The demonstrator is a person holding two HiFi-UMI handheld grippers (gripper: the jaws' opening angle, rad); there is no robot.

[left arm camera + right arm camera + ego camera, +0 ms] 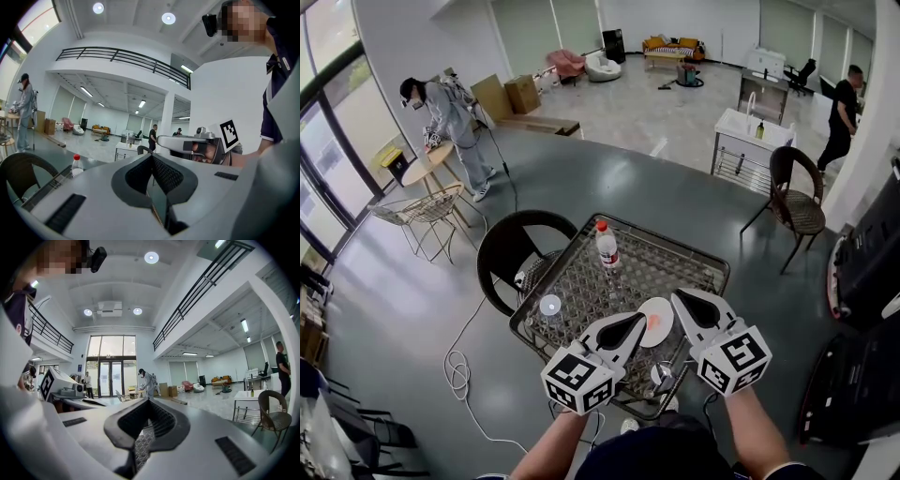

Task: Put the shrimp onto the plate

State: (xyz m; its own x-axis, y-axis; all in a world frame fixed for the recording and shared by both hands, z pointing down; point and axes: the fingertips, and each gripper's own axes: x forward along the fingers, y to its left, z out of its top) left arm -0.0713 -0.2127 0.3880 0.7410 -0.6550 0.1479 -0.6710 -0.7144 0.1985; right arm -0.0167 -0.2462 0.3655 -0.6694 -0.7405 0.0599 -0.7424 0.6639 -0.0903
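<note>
Both tongs sit nearest, low in head view. Left tongs [635,324] are clenched, jaws meeting at the tip with nothing between them. Right tongs [683,301] are the same, clenched and empty. Marker cubes [578,380] carry black-and-white squares only, no readable text.

- Mesh table [581,281]: metal lattice top, under both tongs.
- Black chair [511,246]: at the table's far-left edge.
- Bottle [607,247]: upright on the mesh, red cap, pale label, print too small to read.
- White plate [662,307]: near side of the table.
- Small white disc [550,305]: left of the plate, apart from it.
- Shrimp [657,322]: small orange-pink blob, finer detail not resolvable, lying on the plate. It sits between my two tong tips, just beside the left one and near the right. Can't tell if it touches either.
</note>
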